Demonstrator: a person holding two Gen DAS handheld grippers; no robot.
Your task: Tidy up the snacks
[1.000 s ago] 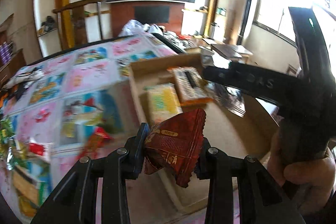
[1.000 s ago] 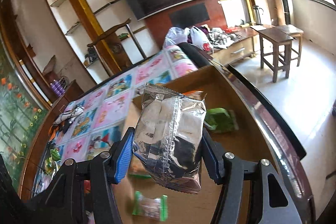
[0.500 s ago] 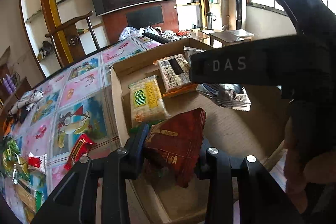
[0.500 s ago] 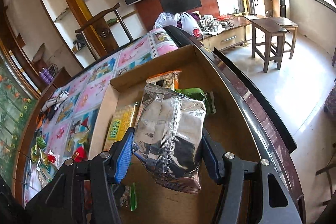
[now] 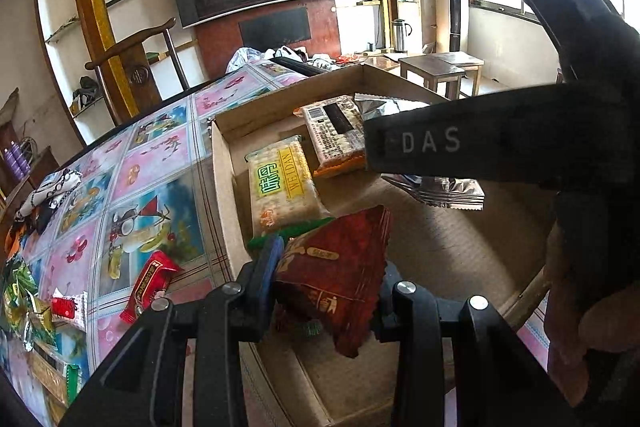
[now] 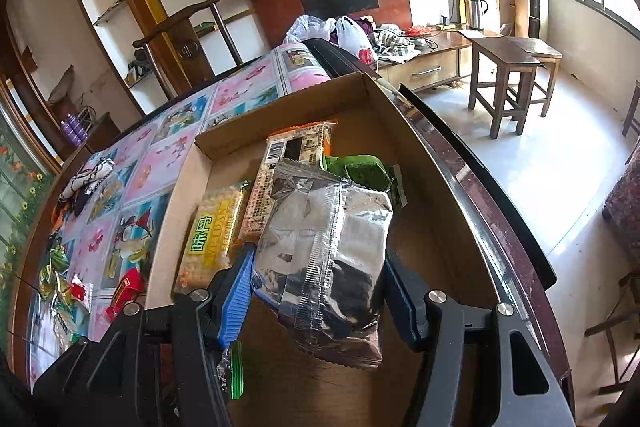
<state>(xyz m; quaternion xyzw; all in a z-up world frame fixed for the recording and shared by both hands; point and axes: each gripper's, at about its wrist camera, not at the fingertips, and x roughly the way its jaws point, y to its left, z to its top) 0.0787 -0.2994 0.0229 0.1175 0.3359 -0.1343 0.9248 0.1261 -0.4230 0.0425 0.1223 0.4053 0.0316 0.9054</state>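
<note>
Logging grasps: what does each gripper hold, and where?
Left gripper: dark red snack packet, pinched across its sides. Right gripper: silver foil packet, across its middle.

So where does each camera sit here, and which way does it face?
Left wrist: on the left gripper, facing the cardboard box; shows its red packet, the right gripper's body, a hand.
Right wrist: on the right gripper, holding a silver packet above the box.
Shared: box, Weidan packet.

I see a dark red packet (image 5: 340, 267), a silver foil packet (image 6: 324, 251), a yellow-banded pale packet (image 5: 282, 183), a green packet (image 6: 360, 169), and a pink-and-blue floral tablecloth (image 5: 144, 163).
</note>
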